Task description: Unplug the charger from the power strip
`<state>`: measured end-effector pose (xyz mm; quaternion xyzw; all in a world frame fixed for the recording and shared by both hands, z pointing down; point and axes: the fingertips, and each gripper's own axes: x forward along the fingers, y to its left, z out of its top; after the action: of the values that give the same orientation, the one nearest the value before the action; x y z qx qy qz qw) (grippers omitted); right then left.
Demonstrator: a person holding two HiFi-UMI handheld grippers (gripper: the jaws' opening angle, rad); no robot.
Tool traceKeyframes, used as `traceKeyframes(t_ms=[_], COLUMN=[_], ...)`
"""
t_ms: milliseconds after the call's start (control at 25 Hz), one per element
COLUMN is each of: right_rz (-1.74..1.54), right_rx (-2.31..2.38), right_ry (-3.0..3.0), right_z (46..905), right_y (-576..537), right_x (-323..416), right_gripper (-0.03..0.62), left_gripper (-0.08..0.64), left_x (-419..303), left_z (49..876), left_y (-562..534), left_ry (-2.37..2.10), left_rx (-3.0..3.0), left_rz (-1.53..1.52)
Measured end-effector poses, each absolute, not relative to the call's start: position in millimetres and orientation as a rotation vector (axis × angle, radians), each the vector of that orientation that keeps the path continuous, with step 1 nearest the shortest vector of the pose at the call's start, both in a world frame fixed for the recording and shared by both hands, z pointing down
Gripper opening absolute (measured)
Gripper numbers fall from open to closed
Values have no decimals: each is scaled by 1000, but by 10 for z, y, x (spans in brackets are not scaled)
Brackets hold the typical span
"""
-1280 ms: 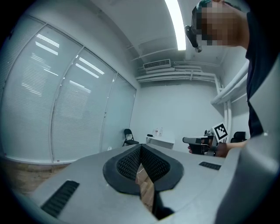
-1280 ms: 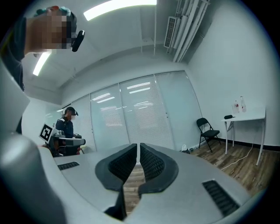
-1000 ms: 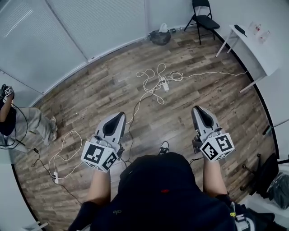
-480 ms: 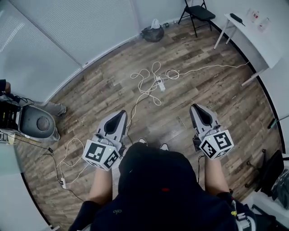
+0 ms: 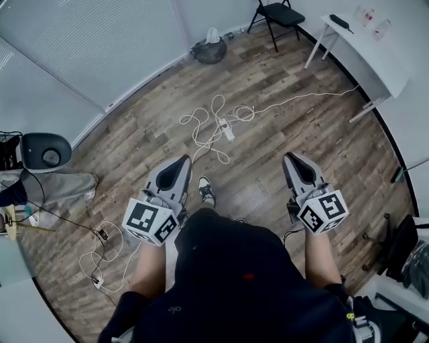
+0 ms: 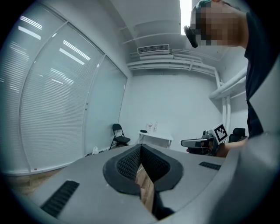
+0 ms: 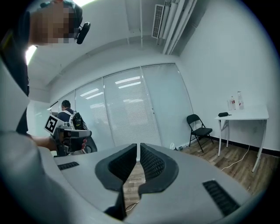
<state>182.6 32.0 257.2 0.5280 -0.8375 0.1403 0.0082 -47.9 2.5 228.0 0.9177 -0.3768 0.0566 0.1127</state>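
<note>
Only head view shows power strip (image 5: pixel 226 128).

The wood-plank floor (image 5: pixel 288 100) is showing streaky brown and grey boards. The oblong plastic power strip (image 5: pixel 226 129) is showing white, and the thin looping cables (image 5: pixel 199 127) around it are showing white too. The left tongs (image 5: pixel 181 162) and the right tongs (image 5: pixel 289 158) are showing pale grey shells with black ribbed pads. Each marker cube (image 5: pixel 149 222) is showing black-and-white square patterns. The metal folding chair (image 5: pixel 276 13) is showing black, the rectangular desk (image 5: pixel 365 47) white. The slatted blinds (image 5: pixel 100 47) are showing pale grey-white with fine horizontal lines. The person is wearing a dark navy top (image 5: pixel 241 281) and a black-and-white shoe (image 5: pixel 206 191).
</note>
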Motion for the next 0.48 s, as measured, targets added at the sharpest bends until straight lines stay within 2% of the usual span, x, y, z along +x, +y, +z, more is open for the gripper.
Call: traceKeyframes(t_ms=[480], right_rz=[463], right_rx=[1657], right_ry=[-2541], right_z=[2891], right_y=[-1684], right_x=[1094], right_gripper=[38], left_gripper=[18], left_x=[-1163], left_z=[2767], left_y=[-2085], left_ry=[-1018], left_rx=[2636], left_rz=[254])
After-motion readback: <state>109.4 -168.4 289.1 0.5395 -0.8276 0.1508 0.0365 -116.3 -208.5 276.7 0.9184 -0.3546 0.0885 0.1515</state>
